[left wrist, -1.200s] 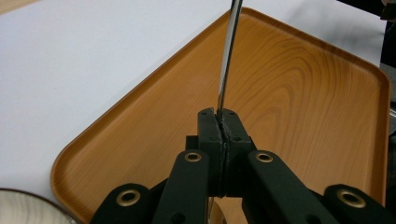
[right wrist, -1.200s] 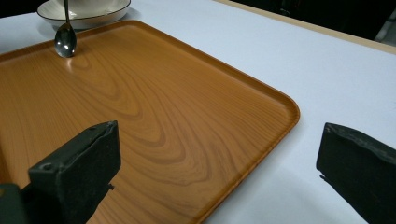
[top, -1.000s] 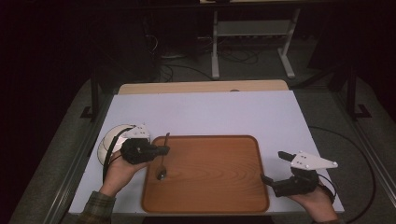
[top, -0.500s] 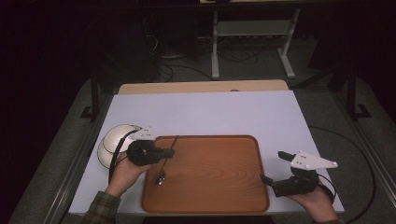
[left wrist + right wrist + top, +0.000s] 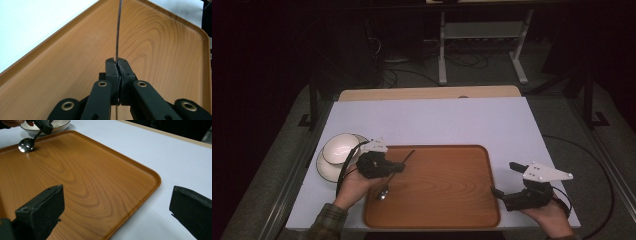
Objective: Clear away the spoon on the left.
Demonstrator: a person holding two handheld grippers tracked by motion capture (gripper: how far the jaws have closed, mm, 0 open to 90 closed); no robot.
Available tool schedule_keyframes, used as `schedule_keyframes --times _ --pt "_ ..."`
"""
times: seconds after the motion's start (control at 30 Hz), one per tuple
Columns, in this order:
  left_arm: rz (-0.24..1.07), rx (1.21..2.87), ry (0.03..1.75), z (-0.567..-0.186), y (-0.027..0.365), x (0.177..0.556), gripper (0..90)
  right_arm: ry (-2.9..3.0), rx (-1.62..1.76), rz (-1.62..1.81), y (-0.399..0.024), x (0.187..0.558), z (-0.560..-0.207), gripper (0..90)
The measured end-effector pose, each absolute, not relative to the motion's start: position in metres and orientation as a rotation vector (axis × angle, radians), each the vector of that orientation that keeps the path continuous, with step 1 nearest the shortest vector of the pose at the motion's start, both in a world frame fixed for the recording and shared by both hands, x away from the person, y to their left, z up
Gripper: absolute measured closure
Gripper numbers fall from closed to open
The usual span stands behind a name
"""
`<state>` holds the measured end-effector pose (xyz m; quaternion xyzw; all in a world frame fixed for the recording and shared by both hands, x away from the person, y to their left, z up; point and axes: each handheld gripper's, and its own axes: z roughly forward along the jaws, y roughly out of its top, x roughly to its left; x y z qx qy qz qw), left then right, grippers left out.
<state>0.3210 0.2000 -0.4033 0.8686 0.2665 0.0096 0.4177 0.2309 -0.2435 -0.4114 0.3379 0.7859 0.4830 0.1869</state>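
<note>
Metal spoon point(image 5: 388, 185), thin shiny handle, round polished bowl. Tilted: bowl end down on the wooden tray point(image 5: 447, 200) near the tray's left edge, toward its near-left corner, handle slanting up and toward the tray's far edge. Handle clamped mid-length between the left gripper point(image 5: 398, 166) pads.

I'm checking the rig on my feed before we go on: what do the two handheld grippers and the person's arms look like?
Both grippers are black, with two blocky jaws on riveted linkage arms. The left gripper and the right gripper each carry a pale grey three-cornered plate on top. A dark cable trails from each. The left sleeve is a green plaid pattern; at the right hand I cannot make out a sleeve.
</note>
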Motion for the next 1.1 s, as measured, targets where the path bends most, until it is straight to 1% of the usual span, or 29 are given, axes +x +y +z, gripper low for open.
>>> schedule_keyframes --times 0.5,0.7,0.8,1.1 --pt "-0.033 2.268 0.652 -0.424 0.181 0.326 87.6 2.216 0.951 1.36 -0.243 0.231 -0.412 0.0" --pt "-0.039 2.3 0.652 -0.43 0.177 0.328 86.5 2.215 0.952 1.36 -0.243 0.231 -0.412 0.0" --pt "-0.032 2.323 0.65 -0.433 0.176 0.328 84.6 2.216 0.951 1.36 -0.243 0.231 -0.412 0.0" --pt "-0.029 2.339 0.649 -0.435 0.175 0.328 82.4 2.217 0.946 1.362 -0.243 0.231 -0.412 0.0"
